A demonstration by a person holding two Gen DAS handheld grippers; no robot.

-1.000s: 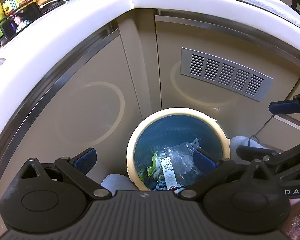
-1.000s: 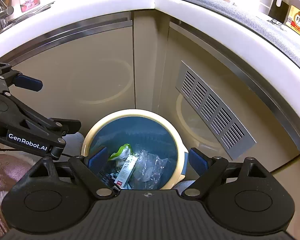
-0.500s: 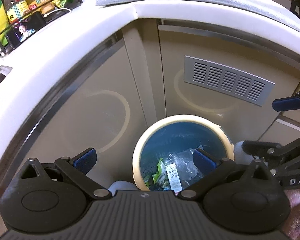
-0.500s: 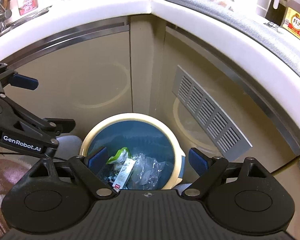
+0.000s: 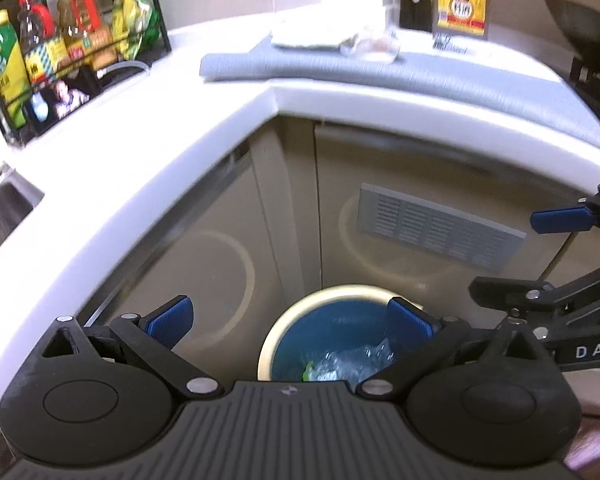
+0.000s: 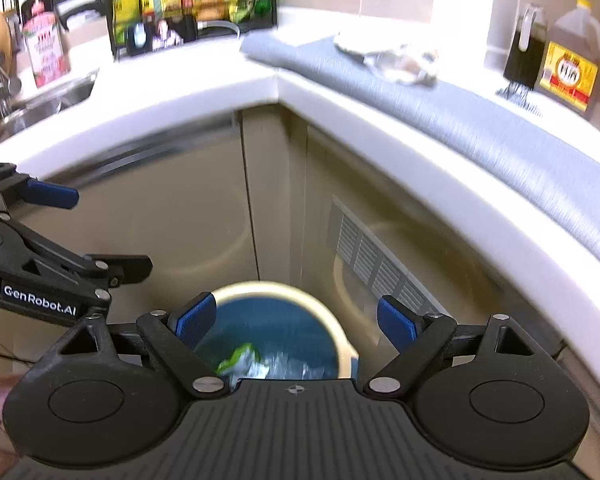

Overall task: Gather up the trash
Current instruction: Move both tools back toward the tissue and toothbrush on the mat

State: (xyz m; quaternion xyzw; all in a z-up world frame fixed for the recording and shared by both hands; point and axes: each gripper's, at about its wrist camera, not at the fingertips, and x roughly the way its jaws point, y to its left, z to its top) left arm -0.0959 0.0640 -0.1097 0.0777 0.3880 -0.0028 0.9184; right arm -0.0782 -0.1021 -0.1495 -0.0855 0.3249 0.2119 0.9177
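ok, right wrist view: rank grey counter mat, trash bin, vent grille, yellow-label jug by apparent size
Largest to smallest as they look:
1. grey counter mat
2. trash bin, partly hidden
3. vent grille
4. yellow-label jug
Grille and jug look close; the jug is farther away, so that order is unsure.

The left hand-held gripper (image 6: 112,232) has "GenRobot.AI" in white letters on its side. The right hand-held gripper (image 5: 516,256) shows the white letters "DAS" on its side. The bottle labels are too blurry to read.
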